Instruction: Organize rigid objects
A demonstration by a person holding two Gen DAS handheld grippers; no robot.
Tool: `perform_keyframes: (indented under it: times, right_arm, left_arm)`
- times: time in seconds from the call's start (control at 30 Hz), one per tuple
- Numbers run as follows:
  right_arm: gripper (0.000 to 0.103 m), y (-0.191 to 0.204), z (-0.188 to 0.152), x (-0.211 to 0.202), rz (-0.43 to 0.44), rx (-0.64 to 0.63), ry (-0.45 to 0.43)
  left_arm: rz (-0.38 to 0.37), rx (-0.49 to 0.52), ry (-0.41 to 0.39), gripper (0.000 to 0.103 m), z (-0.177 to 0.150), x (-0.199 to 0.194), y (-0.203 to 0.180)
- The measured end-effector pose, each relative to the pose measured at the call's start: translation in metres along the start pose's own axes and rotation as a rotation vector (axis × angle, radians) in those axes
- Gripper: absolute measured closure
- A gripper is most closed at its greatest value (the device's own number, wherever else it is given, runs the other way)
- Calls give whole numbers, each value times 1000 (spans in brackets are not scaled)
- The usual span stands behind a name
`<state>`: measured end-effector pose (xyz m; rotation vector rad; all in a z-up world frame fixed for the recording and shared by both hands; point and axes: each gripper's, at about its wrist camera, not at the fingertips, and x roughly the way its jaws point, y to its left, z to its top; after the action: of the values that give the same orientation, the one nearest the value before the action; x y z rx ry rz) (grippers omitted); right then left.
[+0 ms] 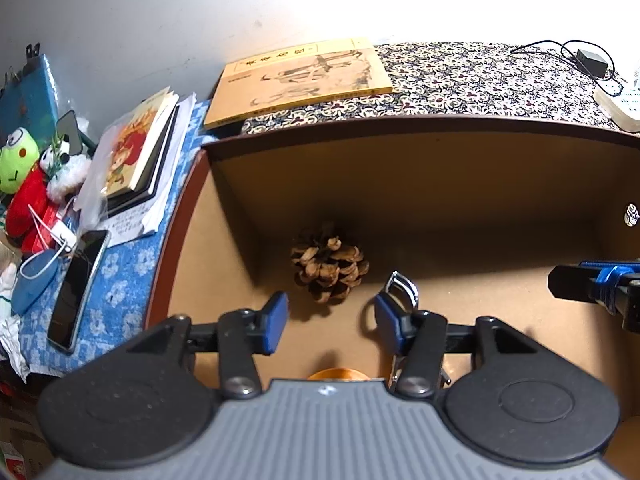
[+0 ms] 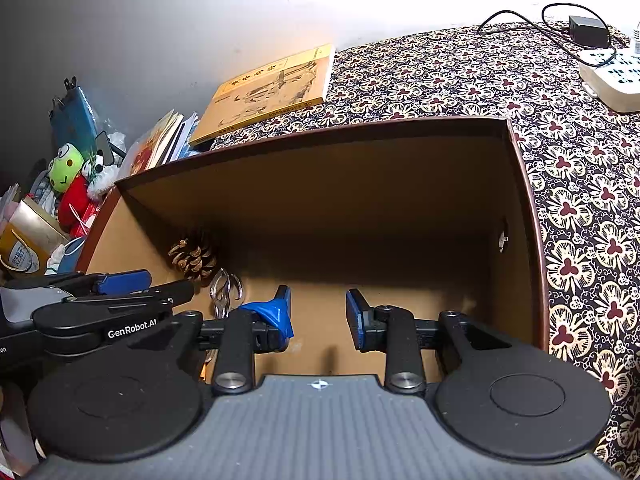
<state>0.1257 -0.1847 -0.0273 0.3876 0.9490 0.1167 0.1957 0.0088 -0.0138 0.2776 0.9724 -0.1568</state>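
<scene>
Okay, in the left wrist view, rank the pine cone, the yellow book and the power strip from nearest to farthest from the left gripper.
1. Pine cone: inside the box, just ahead of the left gripper.
2. Yellow book: beyond the box's back wall, slightly left.
3. Power strip: far right corner of the patterned cloth.

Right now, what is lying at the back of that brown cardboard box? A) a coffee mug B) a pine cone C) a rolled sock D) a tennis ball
B: a pine cone with brown open scales sits on the floor of the cardboard box, ahead of the open left gripper.
</scene>
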Motion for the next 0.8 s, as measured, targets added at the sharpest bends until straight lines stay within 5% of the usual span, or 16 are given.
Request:
perform_keyframes:
  times: [0.8]
  right_arm:
    - [90,1,0,3,-6,-5,16]
  left_arm:
    - [-22,-19,-16,40,0,-2,4]
